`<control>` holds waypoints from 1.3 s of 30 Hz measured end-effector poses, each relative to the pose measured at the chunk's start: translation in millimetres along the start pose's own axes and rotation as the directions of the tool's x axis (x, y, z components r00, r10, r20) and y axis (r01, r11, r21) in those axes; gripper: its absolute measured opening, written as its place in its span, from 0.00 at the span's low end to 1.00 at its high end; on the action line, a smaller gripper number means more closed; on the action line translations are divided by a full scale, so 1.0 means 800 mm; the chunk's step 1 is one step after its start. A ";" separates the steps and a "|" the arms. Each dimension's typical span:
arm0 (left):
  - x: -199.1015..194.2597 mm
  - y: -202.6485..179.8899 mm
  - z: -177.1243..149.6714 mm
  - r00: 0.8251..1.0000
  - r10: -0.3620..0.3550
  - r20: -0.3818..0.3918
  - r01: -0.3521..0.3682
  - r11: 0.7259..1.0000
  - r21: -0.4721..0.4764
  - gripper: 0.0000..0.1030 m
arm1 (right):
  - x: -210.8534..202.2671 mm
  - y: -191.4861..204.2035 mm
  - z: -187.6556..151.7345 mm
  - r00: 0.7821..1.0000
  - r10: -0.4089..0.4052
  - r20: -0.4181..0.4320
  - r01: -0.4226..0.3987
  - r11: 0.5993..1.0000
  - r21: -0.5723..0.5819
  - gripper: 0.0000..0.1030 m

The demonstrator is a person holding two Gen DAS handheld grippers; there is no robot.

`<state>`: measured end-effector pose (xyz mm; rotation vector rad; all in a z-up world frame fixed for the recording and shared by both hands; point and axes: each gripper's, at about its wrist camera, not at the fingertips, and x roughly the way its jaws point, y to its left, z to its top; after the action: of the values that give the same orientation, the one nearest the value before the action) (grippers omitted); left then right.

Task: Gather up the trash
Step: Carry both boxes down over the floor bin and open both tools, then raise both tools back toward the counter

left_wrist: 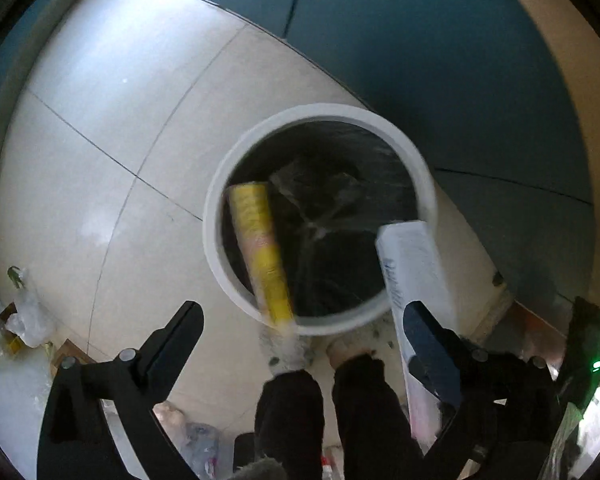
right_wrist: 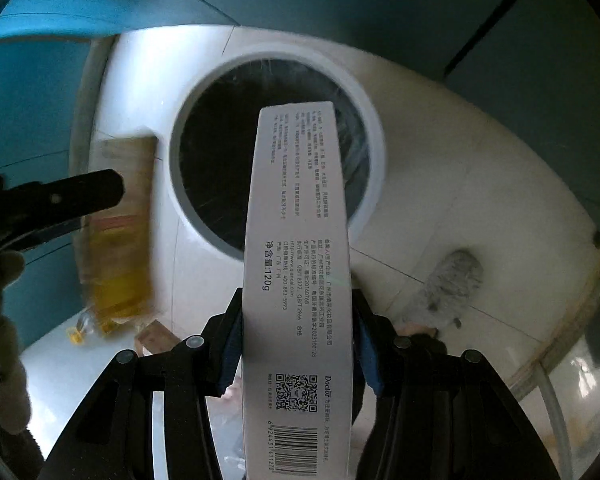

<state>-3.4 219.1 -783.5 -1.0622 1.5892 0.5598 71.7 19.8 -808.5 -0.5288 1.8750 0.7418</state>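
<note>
Pale tiled floor (left_wrist: 100, 128), teal wall (left_wrist: 420, 60) behind from 11 to 3 o'clock. White round bin (left_wrist: 220, 240) with dark liner standing at centre in the left view, its mouth facing up; same bin (right_wrist: 374, 128) at 12 o'clock of the right claw. Long white box (right_wrist: 296, 264), printed text and barcode on its face, clenched between the pads of the right claw (right_wrist: 298, 344), its far end reaching over the bin's opening; seen from the left view as a white box (left_wrist: 416, 272) crossing the rim at 4 o'clock. Yellow box (left_wrist: 260, 248), blurred, free of any grip, tilted over the bin's rim at 7 o'clock, far end inside the opening; in the right view a blurred yellow shape (right_wrist: 120, 240) at 9 o'clock. Left claw (left_wrist: 300, 328) released, fingers spread wide, nothing between them. Fuzzy grey slippers (left_wrist: 284, 354) and dark trouser legs at 6 o'clock. Litter (left_wrist: 24, 316) of plastic wrap and scraps on the floor at 8 o'clock.
</note>
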 end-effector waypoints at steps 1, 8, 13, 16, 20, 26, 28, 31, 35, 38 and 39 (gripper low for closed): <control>0.003 -0.003 -0.003 1.000 0.014 0.010 -0.014 1.000 -0.007 0.99 | 0.003 -0.002 0.004 1.000 -0.004 0.006 0.004 1.000 -0.002 0.70; -0.038 0.002 -0.052 0.975 0.166 0.149 -0.166 0.986 -0.010 0.99 | -0.021 0.010 0.011 0.988 -0.127 0.093 0.131 0.991 -0.038 1.00; -0.100 -0.004 -0.094 0.942 0.242 0.235 -0.243 0.970 -0.024 0.99 | -0.063 0.025 0.004 0.966 -0.201 0.162 0.212 0.976 -0.055 1.00; -0.136 -0.004 -0.114 0.936 0.239 0.257 -0.238 0.971 -0.034 0.99 | -0.105 0.039 -0.014 0.952 -0.218 0.217 0.236 0.970 -0.059 1.00; -0.197 0.000 -0.147 0.930 0.219 0.296 -0.222 0.975 -0.026 0.99 | -0.172 0.061 -0.042 0.936 -0.221 0.275 0.243 0.969 -0.050 1.00; -0.297 -0.025 -0.201 0.910 0.198 0.364 -0.216 0.976 0.009 0.99 | -0.297 0.091 -0.100 0.907 -0.209 0.366 0.246 0.968 -0.057 1.00; -0.327 -0.034 -0.221 0.904 0.188 0.383 -0.212 0.977 0.022 0.99 | -0.338 0.100 -0.118 0.899 -0.202 0.388 0.246 0.967 -0.066 1.00; -0.372 -0.043 -0.254 0.898 0.176 0.403 -0.206 0.978 0.033 0.99 | -0.397 0.115 -0.152 0.885 -0.194 0.423 0.250 0.965 -0.080 1.00; -0.426 -0.055 -0.296 0.892 0.153 0.425 -0.188 0.981 0.043 0.99 | -0.471 0.127 -0.202 0.875 -0.176 0.452 0.241 0.966 -0.090 1.00; -0.466 -0.063 -0.324 0.881 0.139 0.451 -0.181 0.982 0.053 0.99 | -0.512 0.133 -0.234 0.876 -0.164 0.454 0.228 0.969 -0.091 1.00; -0.478 -0.065 -0.332 0.878 0.136 0.459 -0.181 0.982 0.055 0.99 | -0.532 0.136 -0.247 0.876 -0.156 0.457 0.223 0.970 -0.095 1.00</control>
<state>-93.0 111.2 -336.6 -0.6659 1.2754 0.7725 41.2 -27.6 -330.5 -0.5702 1.3265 0.7947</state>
